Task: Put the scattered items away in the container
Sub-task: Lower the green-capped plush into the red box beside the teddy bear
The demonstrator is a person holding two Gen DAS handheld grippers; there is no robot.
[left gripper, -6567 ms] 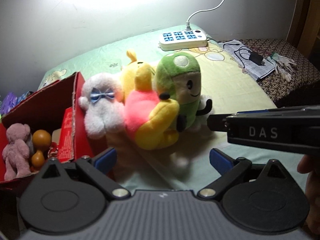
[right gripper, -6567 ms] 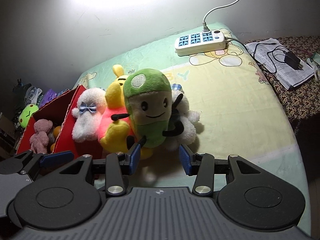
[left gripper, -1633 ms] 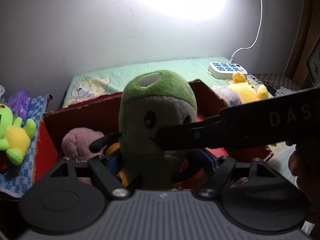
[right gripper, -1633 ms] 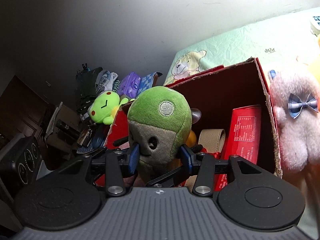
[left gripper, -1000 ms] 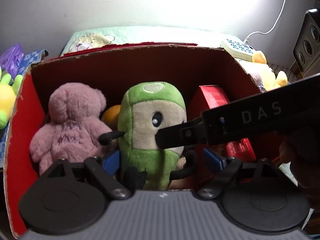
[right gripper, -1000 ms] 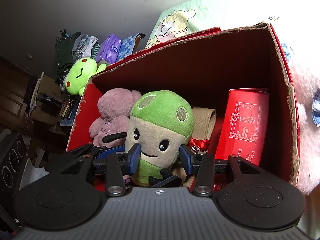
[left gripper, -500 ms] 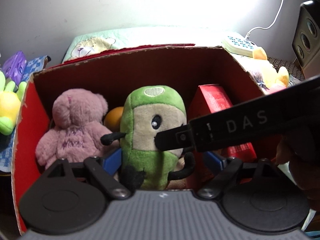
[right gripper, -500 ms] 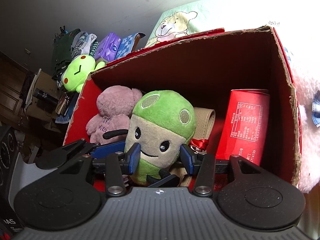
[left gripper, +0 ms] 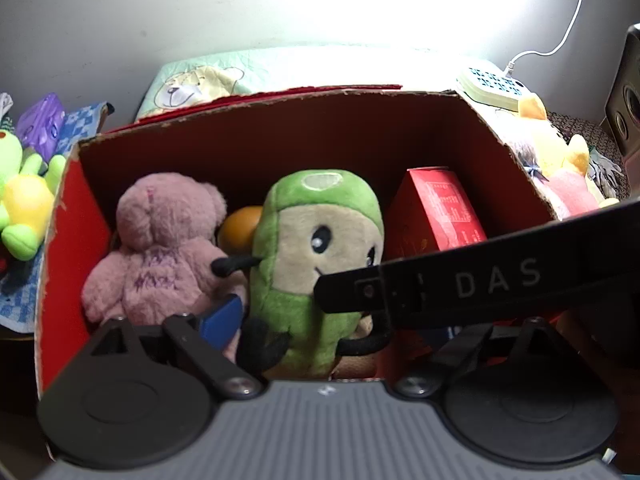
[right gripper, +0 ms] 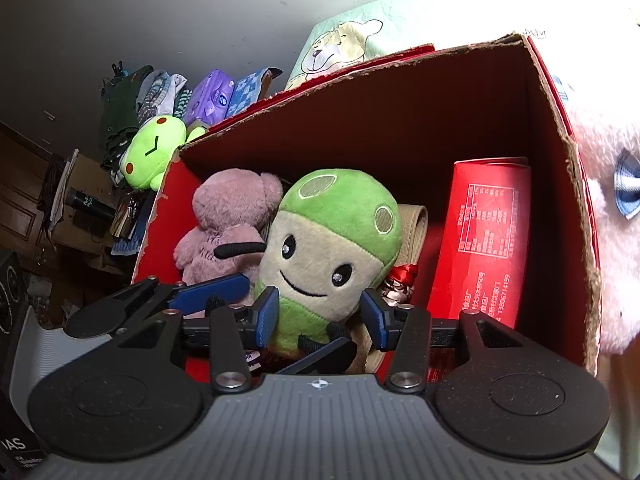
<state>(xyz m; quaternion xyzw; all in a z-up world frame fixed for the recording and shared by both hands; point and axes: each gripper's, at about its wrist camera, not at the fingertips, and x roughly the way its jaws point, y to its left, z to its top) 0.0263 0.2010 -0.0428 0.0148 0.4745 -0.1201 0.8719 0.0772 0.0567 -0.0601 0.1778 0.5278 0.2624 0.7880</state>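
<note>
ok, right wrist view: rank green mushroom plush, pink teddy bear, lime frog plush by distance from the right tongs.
1. Green mushroom plush, between the right tongs, in the red cardboard box.
2. Pink teddy bear, left, in the box.
3. Lime frog plush, outside, far left.

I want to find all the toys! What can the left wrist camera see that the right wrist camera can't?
Only the left view shows the orange ball, the yellow plush and the power strip. Only the right view shows the beige strap and the white plush's blue bow. Both show the green mushroom plush, the pink teddy and the red box.
</note>
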